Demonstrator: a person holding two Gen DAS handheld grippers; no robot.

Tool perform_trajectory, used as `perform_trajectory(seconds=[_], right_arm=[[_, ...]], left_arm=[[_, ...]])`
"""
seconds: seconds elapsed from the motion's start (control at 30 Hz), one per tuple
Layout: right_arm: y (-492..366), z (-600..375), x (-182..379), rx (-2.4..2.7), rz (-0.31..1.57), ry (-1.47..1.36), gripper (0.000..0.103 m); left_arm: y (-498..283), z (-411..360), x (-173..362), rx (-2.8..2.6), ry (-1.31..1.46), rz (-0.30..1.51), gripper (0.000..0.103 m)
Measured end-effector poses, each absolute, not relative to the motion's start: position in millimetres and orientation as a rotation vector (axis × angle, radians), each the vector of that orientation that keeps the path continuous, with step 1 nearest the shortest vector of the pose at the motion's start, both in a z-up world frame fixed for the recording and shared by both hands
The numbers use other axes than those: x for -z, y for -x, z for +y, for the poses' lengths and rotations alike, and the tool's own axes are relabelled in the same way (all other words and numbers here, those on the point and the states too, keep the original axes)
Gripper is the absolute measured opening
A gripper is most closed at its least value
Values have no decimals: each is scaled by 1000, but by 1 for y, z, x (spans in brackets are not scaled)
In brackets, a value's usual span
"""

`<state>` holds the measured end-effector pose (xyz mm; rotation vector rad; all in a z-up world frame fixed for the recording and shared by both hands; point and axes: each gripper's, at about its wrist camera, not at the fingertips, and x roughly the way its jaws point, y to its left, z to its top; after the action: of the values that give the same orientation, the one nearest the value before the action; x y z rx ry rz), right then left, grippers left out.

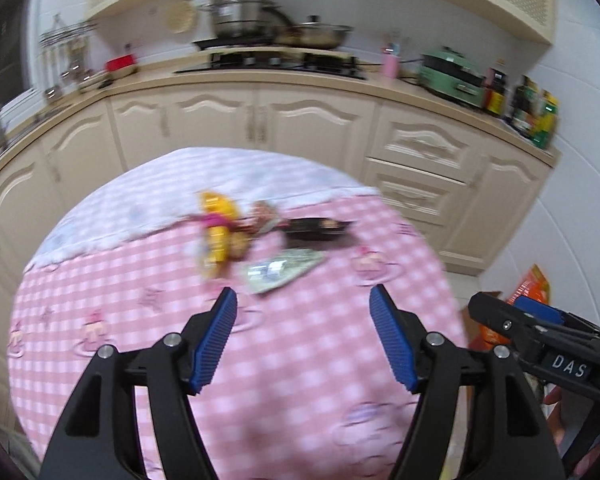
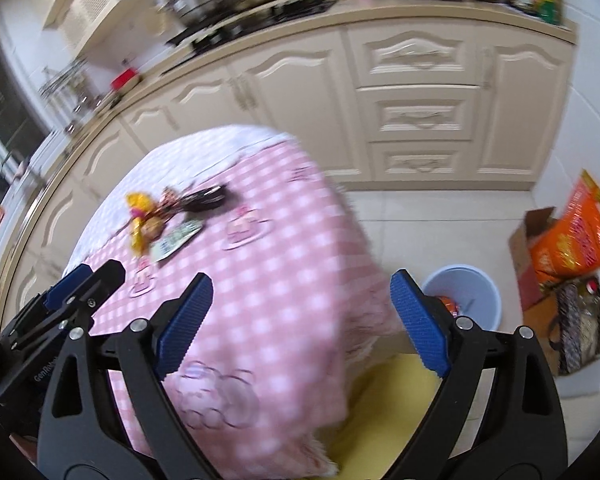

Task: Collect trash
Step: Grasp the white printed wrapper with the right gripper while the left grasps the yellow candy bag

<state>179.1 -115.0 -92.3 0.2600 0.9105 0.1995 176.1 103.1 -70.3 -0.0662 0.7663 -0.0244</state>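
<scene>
Trash lies on the far part of the pink checked table [image 1: 300, 360]: a yellow wrapper [image 1: 216, 232], a brownish wrapper [image 1: 264, 216], a black tray [image 1: 320, 228] and a silvery wrapper [image 1: 284, 270]. My left gripper [image 1: 303, 292] hovers open just short of the silvery wrapper, nothing between its blue pads. My right gripper [image 2: 300, 278] stands wide open and empty over the table's right edge [image 2: 340, 220]. Its view also shows the yellow wrapper [image 2: 138, 220], black tray [image 2: 208, 200] and silvery wrapper [image 2: 176, 242] further off. A light blue bin [image 2: 464, 300] on the floor holds something orange.
Cream cabinets [image 1: 260, 120] and a counter with pots [image 1: 240, 12] run behind the table. A yellow seat cushion [image 2: 384, 400] sits beside the table. A cardboard box with an orange bag [image 2: 572, 240] and a patterned bag [image 2: 580, 328] stand past the bin. Each gripper shows in the other's view.
</scene>
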Motion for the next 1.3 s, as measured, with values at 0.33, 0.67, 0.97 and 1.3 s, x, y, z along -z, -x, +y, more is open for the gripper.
perform_trajectory(seconds=[0.33, 0.67, 0.97, 1.3], right_arm=[[-217, -26, 120, -303, 1002, -216, 89], [-268, 29, 138, -203, 1031, -143, 89], [-272, 41, 140, -232, 962, -1, 34], [-262, -23, 134, -404, 1015, -302, 20]], left_arm=[[-178, 191, 88, -136, 155, 804, 68], [-182, 241, 99, -224, 206, 821, 69], [-200, 242, 97, -192, 190, 830, 74], [-234, 215, 94, -108, 193, 873, 75]])
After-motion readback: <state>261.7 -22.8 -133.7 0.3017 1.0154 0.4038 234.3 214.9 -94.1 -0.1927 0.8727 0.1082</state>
